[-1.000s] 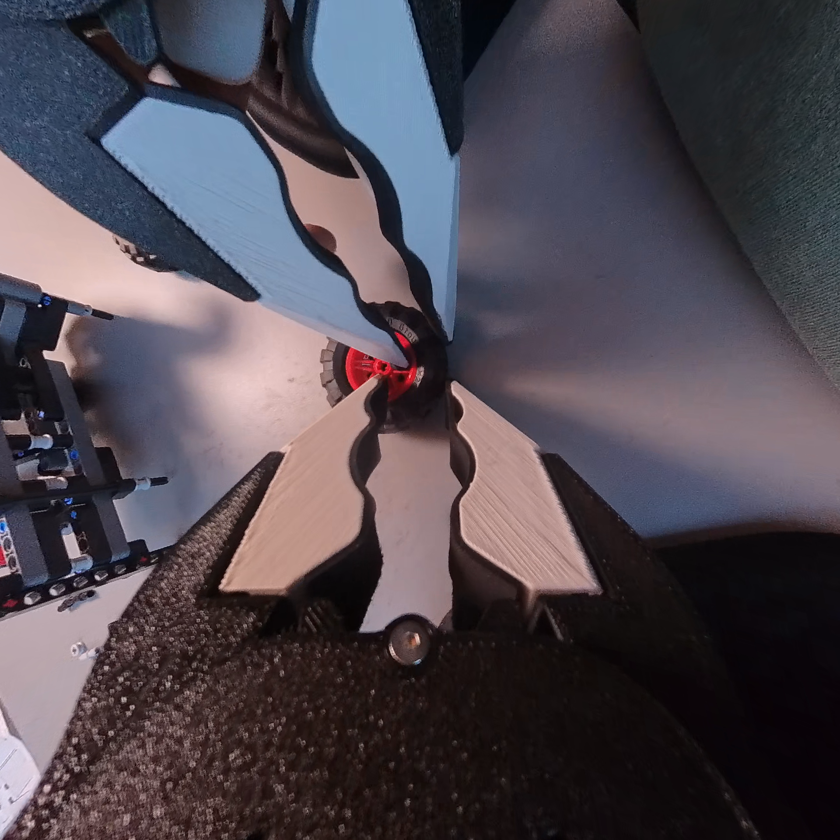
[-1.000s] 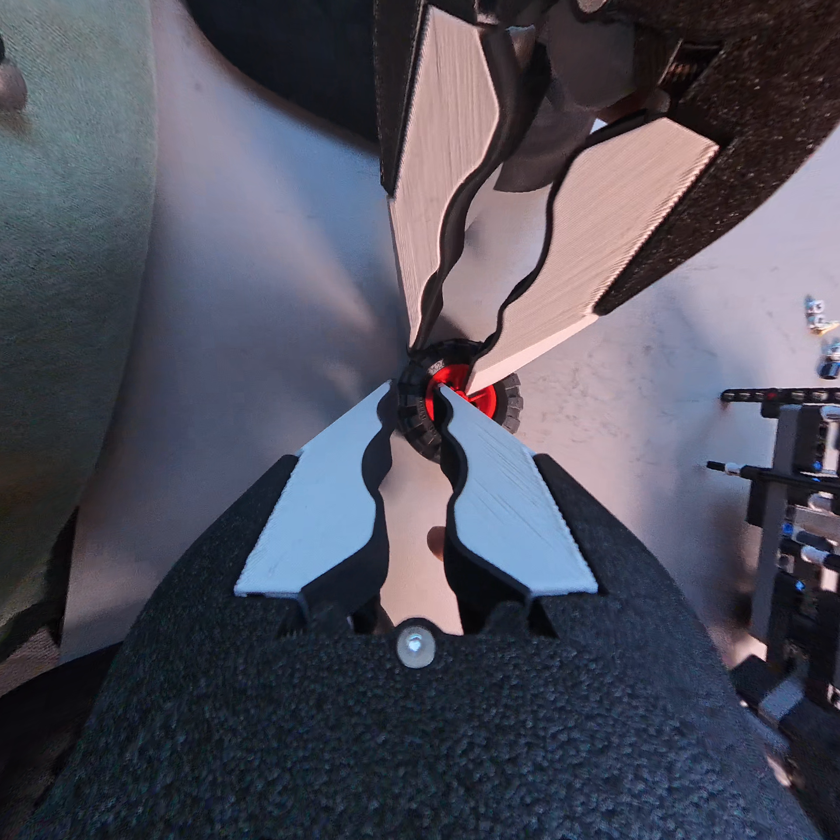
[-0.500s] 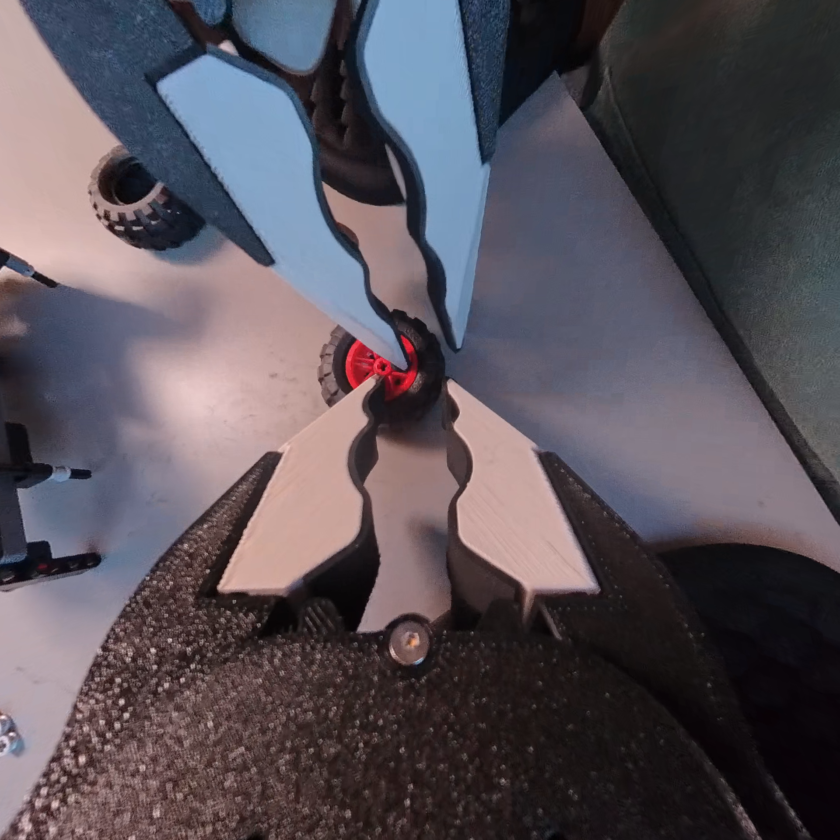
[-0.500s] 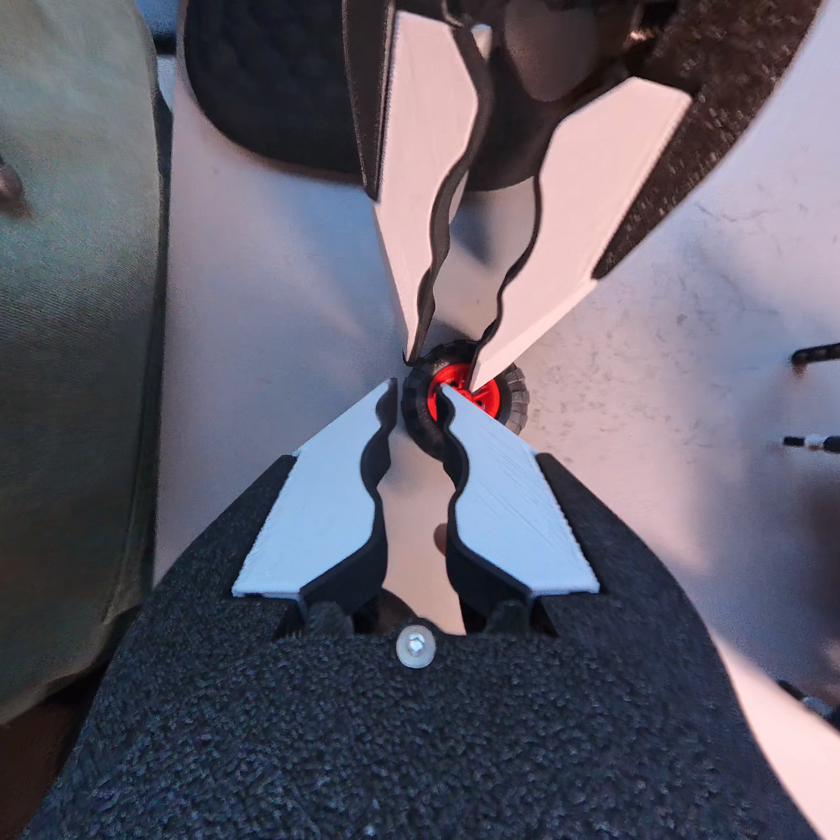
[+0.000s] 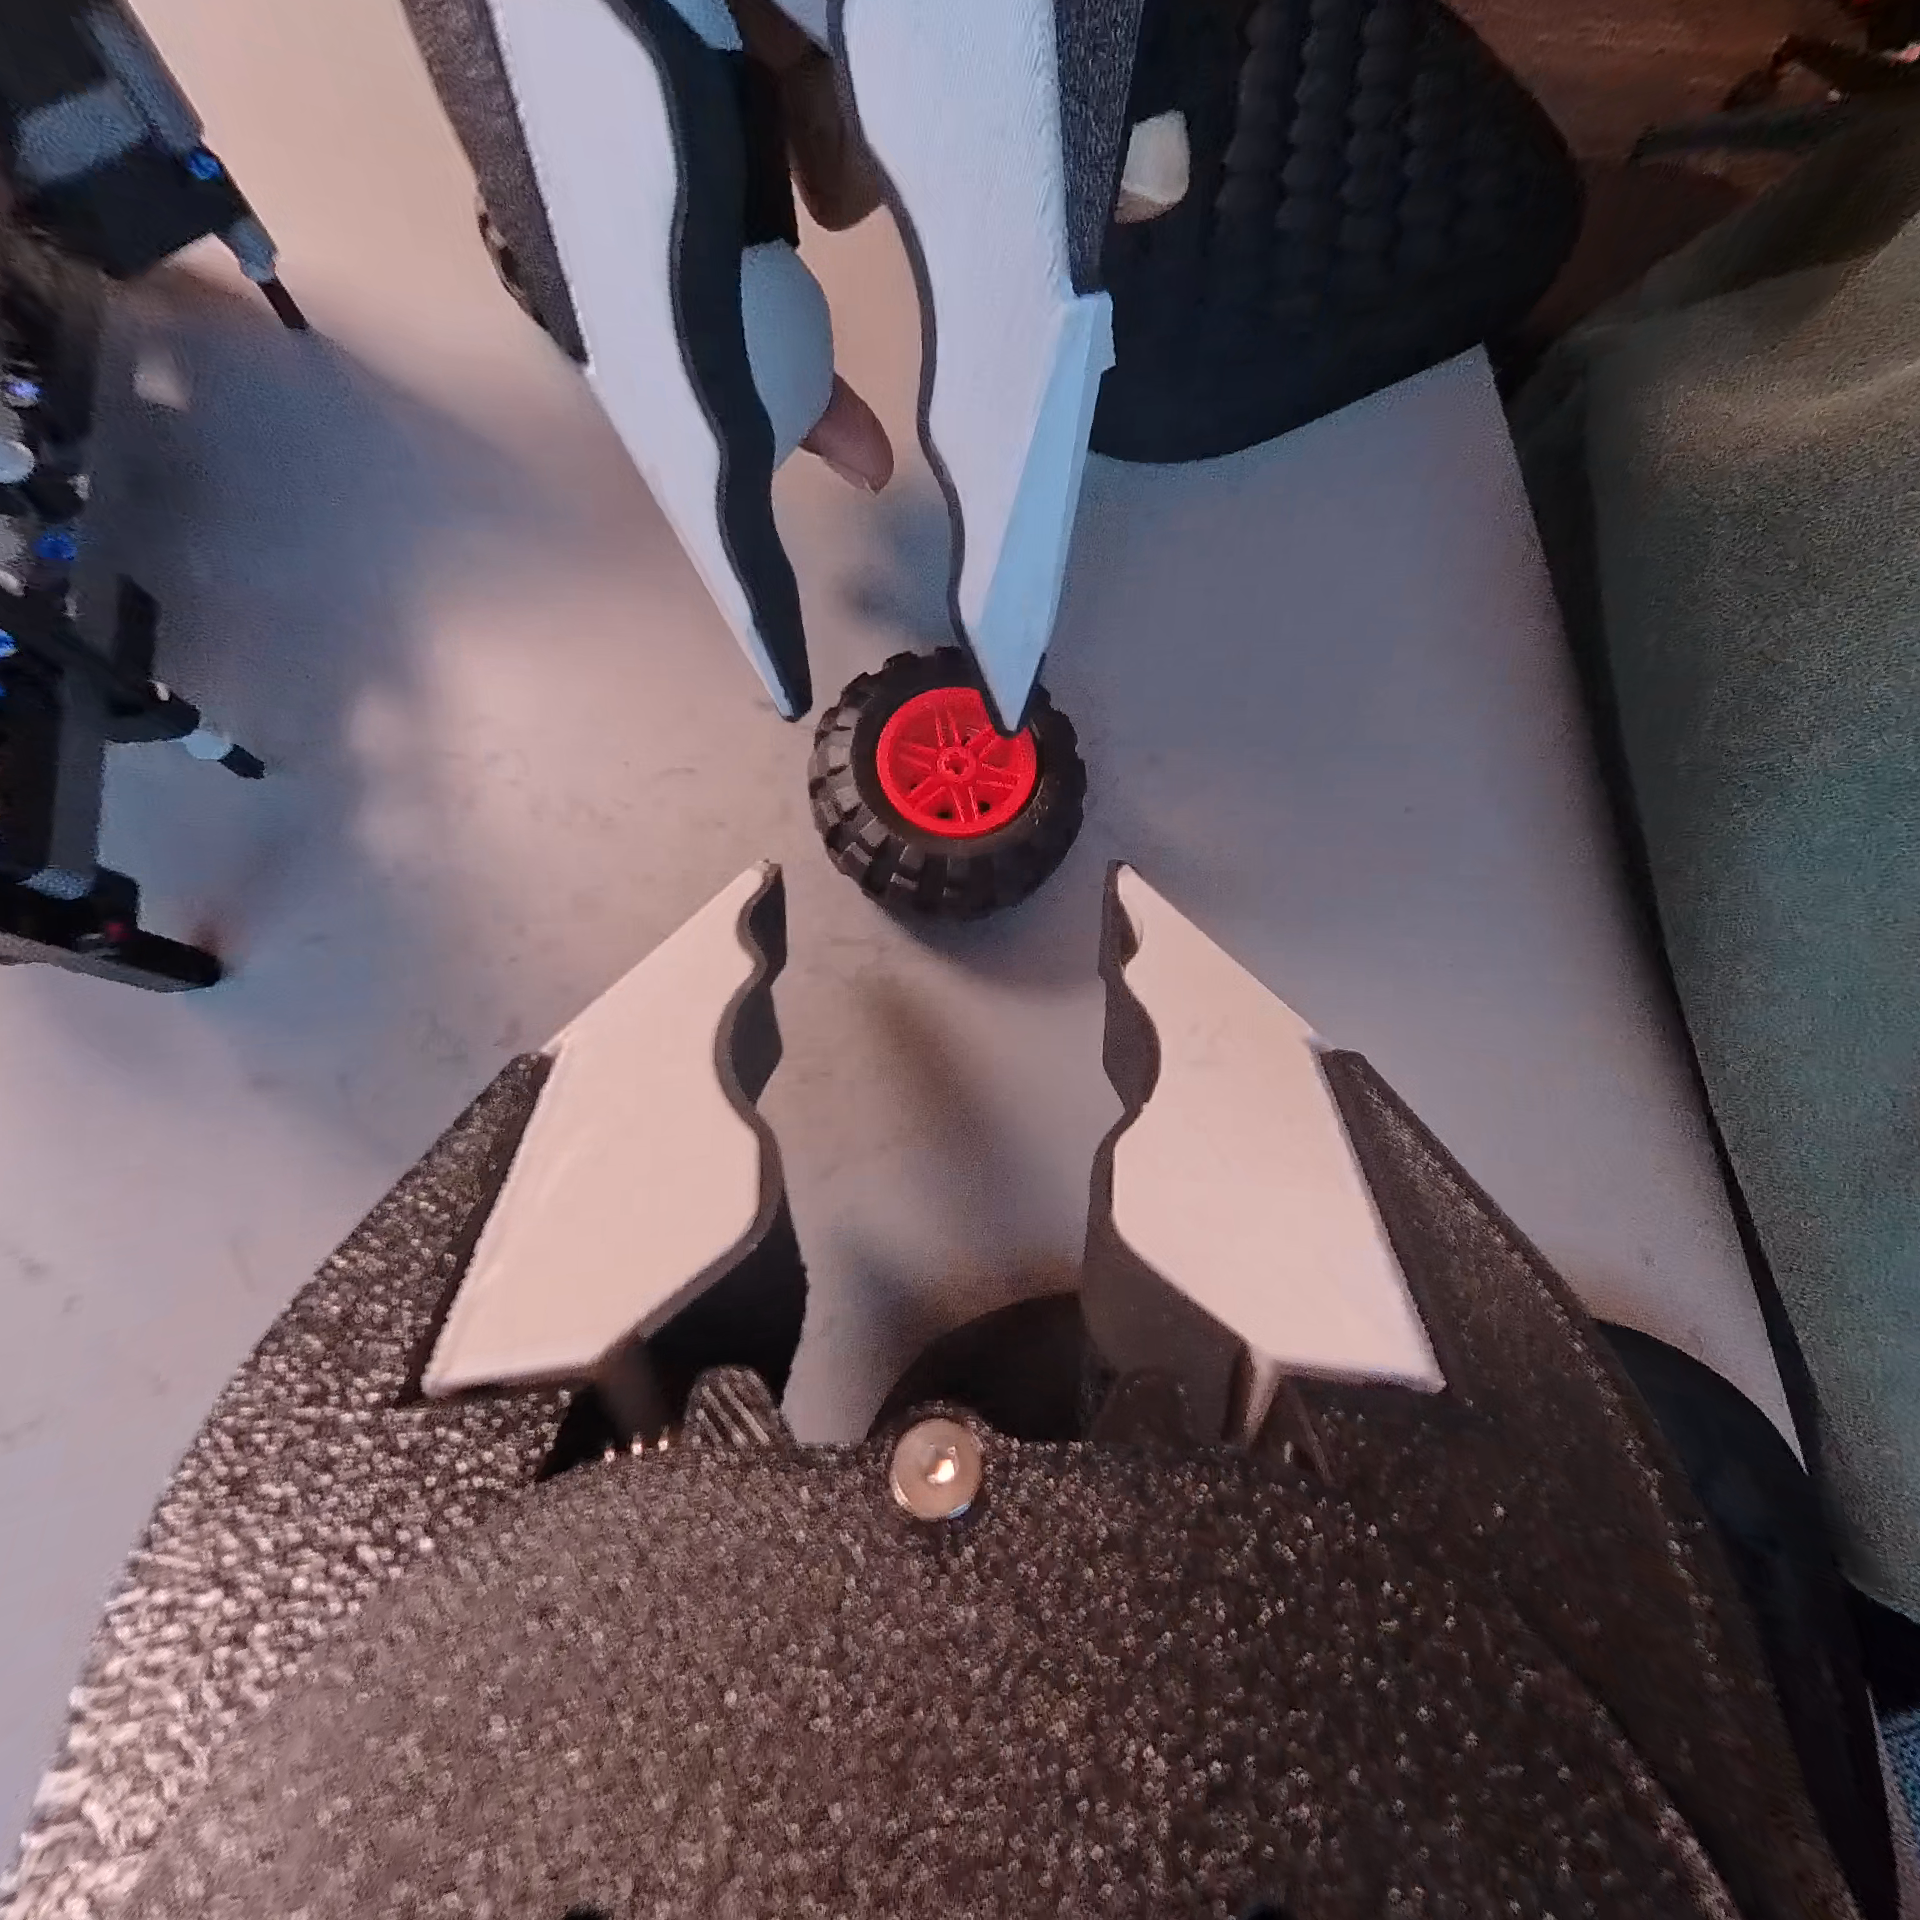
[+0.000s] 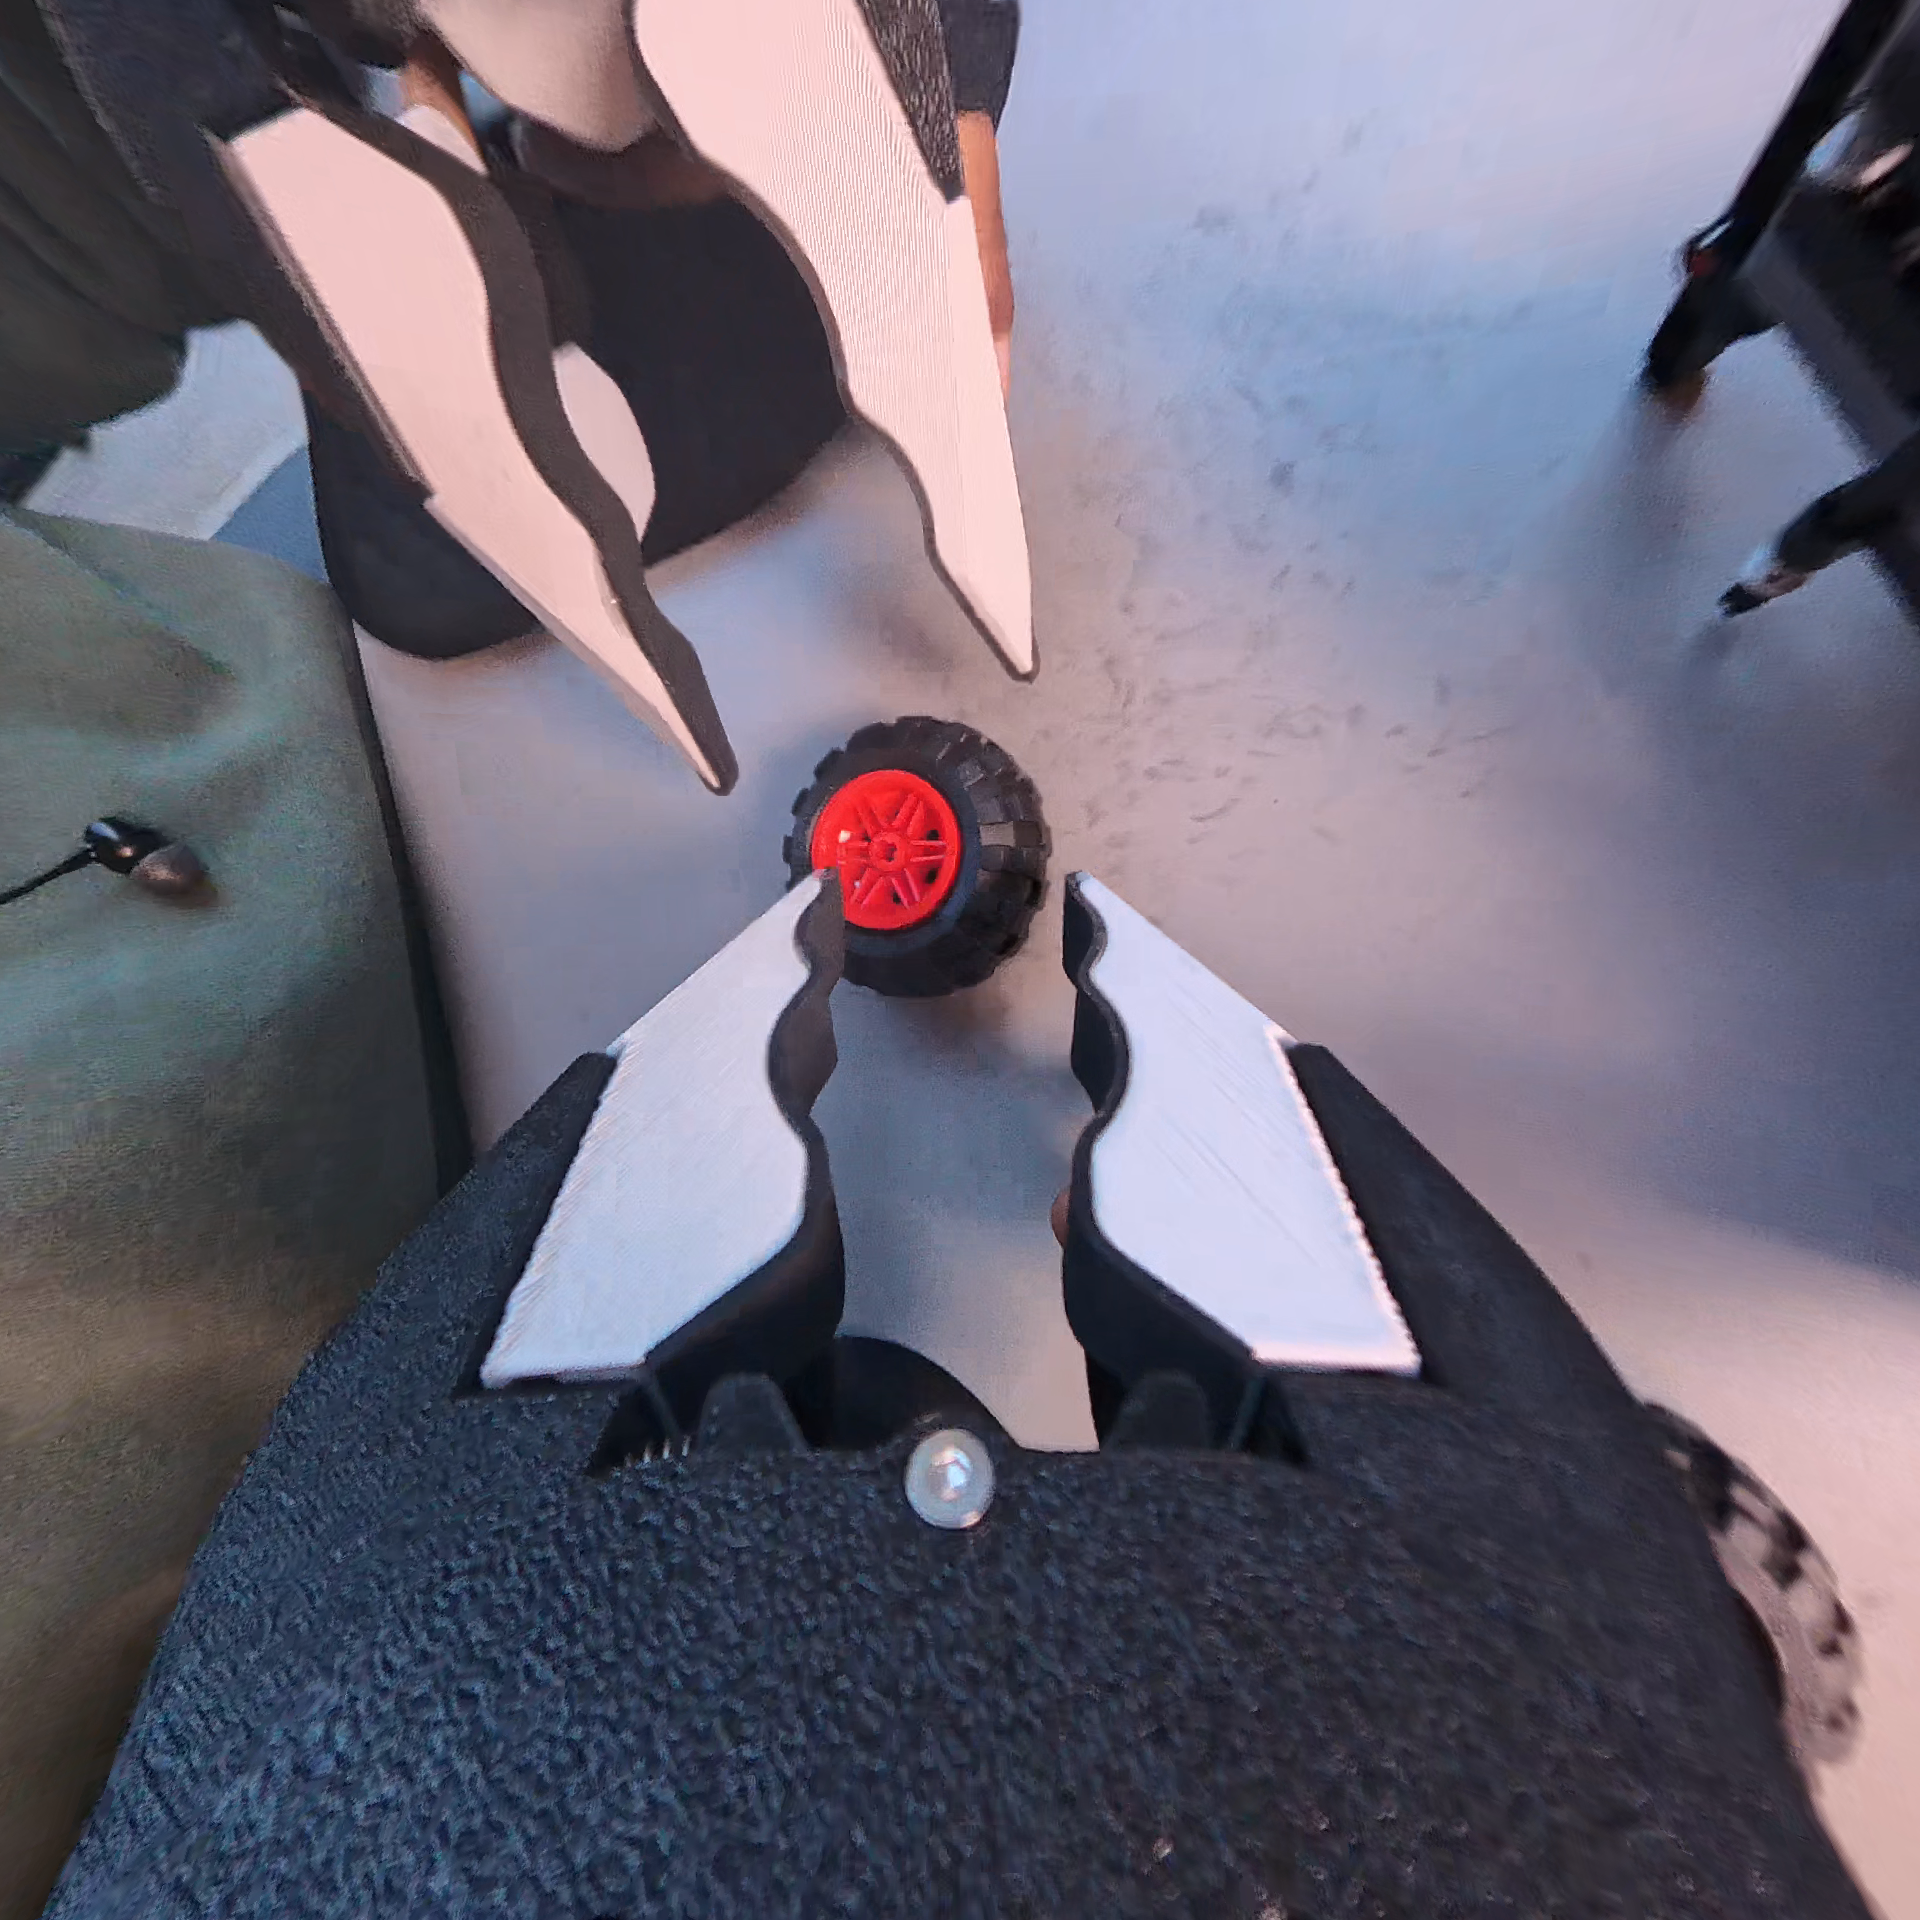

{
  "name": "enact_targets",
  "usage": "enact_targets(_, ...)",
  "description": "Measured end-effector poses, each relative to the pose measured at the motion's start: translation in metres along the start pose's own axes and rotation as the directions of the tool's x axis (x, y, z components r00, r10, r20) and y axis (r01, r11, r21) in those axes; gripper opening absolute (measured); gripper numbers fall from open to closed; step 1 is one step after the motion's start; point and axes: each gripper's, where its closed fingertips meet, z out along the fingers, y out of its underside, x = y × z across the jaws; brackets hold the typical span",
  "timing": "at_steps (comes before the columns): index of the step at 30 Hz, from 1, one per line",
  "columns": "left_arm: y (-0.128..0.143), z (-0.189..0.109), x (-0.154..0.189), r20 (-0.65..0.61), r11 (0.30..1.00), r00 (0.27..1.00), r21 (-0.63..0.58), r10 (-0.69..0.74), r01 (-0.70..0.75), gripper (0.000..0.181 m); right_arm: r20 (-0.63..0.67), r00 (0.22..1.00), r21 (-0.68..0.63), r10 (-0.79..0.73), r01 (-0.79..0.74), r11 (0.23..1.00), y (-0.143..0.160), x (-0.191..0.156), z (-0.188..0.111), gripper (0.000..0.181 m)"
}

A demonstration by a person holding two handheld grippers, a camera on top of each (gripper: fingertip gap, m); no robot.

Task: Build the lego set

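Observation:
A small Lego wheel [image 5: 951, 779] with a black knobbly tyre and a red hub rests on the white table [image 5: 1299, 675], hub turned up; it also shows in the right wrist view [image 6: 888, 847]. My left gripper [image 5: 943, 875] is open, its tips just short of the wheel on either side. My right gripper [image 6: 948, 878] is open too and faces it from the opposite side. One right fingertip [image 5: 1013, 717] overlaps the hub's edge. Neither gripper holds the wheel. Each shows in the other's view, right [image 5: 904, 719] and left [image 6: 871, 727].
The partly built black and grey Lego chassis [image 5: 73, 748] stands at the left of the left wrist view, blurred, and at the top right of the right wrist view [image 6: 1829, 270]. A green cloth [image 5: 1766, 779] lies along the table's near edge [image 6: 405, 831]. The grippers are tip to tip, or close to it.
Both grippers were shut on the wheel, gripping it from opposite sides. Both have opened and drawn back a little, and the wheel now sits free on the table.

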Motion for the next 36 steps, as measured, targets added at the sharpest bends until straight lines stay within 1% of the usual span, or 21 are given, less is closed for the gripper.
enact_targets(2,0.004,0.009,0.0,-0.001,0.999,1.0,-0.049,0.001,-0.001,0.058,0.075,0.997,-0.049,0.026,-0.023,0.999,0.003,-0.005,0.008,0.046)
enact_targets(4,0.005,0.013,0.001,-0.002,0.997,0.999,-0.072,0.034,-0.034,0.056,0.121,0.992,-0.075,0.028,-0.019,0.997,0.005,-0.01,0.013,0.041)
enact_targets(5,0.004,0.013,0.002,-0.003,0.997,0.999,-0.068,0.047,-0.047,0.052,0.133,0.991,-0.069,0.018,-0.009,0.998,0.004,-0.012,0.013,0.035)
enact_targets(7,0.003,0.012,0.005,-0.003,0.996,0.997,-0.057,0.072,-0.072,0.046,0.119,0.993,-0.028,-0.027,0.031,0.999,0.002,-0.013,0.012,0.035)
enact_targets(9,-0.001,0.009,0.006,-0.001,0.997,0.998,-0.024,0.07,-0.07,0.045,0.08,0.993,0.042,-0.086,0.083,0.996,0.0,-0.013,0.011,0.034)
enact_targets(12,-0.02,-0.005,0.003,-0.038,0.993,0.999,0.111,-0.025,0.029,0.044,-0.072,0.971,0.176,-0.23,0.239,0.955,-0.01,-0.009,0.0,0.032)
enact_targets(14,-0.032,-0.015,-0.002,-0.074,0.974,0.993,0.2,-0.091,0.104,0.044,-0.198,0.934,0.292,-0.299,0.347,0.891,-0.028,-0.01,-0.017,0.031)
enact_targets(16,-0.041,-0.021,-0.009,-0.072,0.955,0.989,0.262,-0.126,0.141,0.04,-0.278,0.91,0.402,-0.308,0.401,0.823,-0.045,-0.015,-0.036,0.031)
enact_targets(18,-0.056,-0.03,-0.015,-0.042,0.922,0.989,0.356,-0.143,0.149,0.026,-0.4,0.86,0.422,-0.318,0.481,0.768,-0.053,-0.01,-0.052,0.031)
enact_targets(20,-0.068,-0.038,-0.018,-0.007,0.893,0.988,0.427,-0.157,0.145,0.026,-0.471,0.828,0.454,-0.304,0.523,0.722,-0.058,-0.01,-0.063,0.031)
enact_targets(22,-0.075,-0.042,-0.021,0.033,0.878,0.985,0.459,-0.171,0.137,0.025,-0.513,0.813,0.488,-0.274,0.539,0.686,-0.061,-0.011,-0.071,0.031)
enact_targets(24,-0.077,-0.043,-0.025,0.052,0.87,0.976,0.465,-0.212,0.164,0.025,-0.546,0.806,0.503,-0.229,0.534,0.68,-0.062,-0.007,-0.074,0.031)
enact_targets(25,-0.077,-0.043,-0.027,0.034,0.859,0.969,0.471,-0.245,0.201,0.025,-0.548,0.812,0.516,-0.203,0.519,0.682,-0.062,-0.005,-0.075,0.031)
enact_targets(27,-0.077,-0.044,-0.033,-0.043,0.815,0.946,0.496,-0.322,0.3,0.026,-0.504,0.854,0.574,-0.13,0.443,0.688,-0.064,0.0,-0.077,0.031)
enact_targets(28,-0.077,-0.044,-0.036,-0.066,0.798,0.935,0.502,-0.348,0.333,0.027,-0.484,0.869,0.597,-0.1,0.412,0.688,-0.065,0.003,-0.078,0.031)
enact_targets(29,-0.076,-0.044,-0.038,-0.058,0.797,0.934,0.505,-0.353,0.333,0.028,-0.492,0.866,0.6,-0.087,0.41,0.688,-0.066,0.006,-0.078,0.031)
enact_targets(31,-0.075,-0.04,-0.038,0.021,0.839,0.955,0.484,-0.297,0.25,0.035,-0.524,0.845,0.603,-0.103,0.454,0.656,-0.071,0.004,-0.08,0.03)
enact_targets(32,-0.074,-0.04,-0.038,0.071,0.857,0.963,0.475,-0.26,0.197,0.032,-0.526,0.842,0.617,-0.121,0.475,0.627,-0.073,0.0,-0.082,0.03)
enact_targets(33,-0.077,-0.042,-0.038,0.09,0.856,0.965,0.488,-0.245,0.172,0.032,-0.521,0.845,0.63,-0.123,0.478,0.612,-0.074,0.0,-0.085,0.03)
enact_targets(34,-0.079,-0.045,-0.037,0.076,0.85,0.966,0.496,-0.247,0.178,0.03,-0.487,0.864,0.652,-0.125,0.455,0.606,-0.075,-0.002,-0.086,0.031)
enact_targets(36,-0.081,-0.047,-0.034,0.058,0.84,0.973,0.517,-0.226,0.164,0.027,-0.38,0.917,0.682,-0.123,0.367,0.632,-0.073,-0.003,-0.087,0.031)
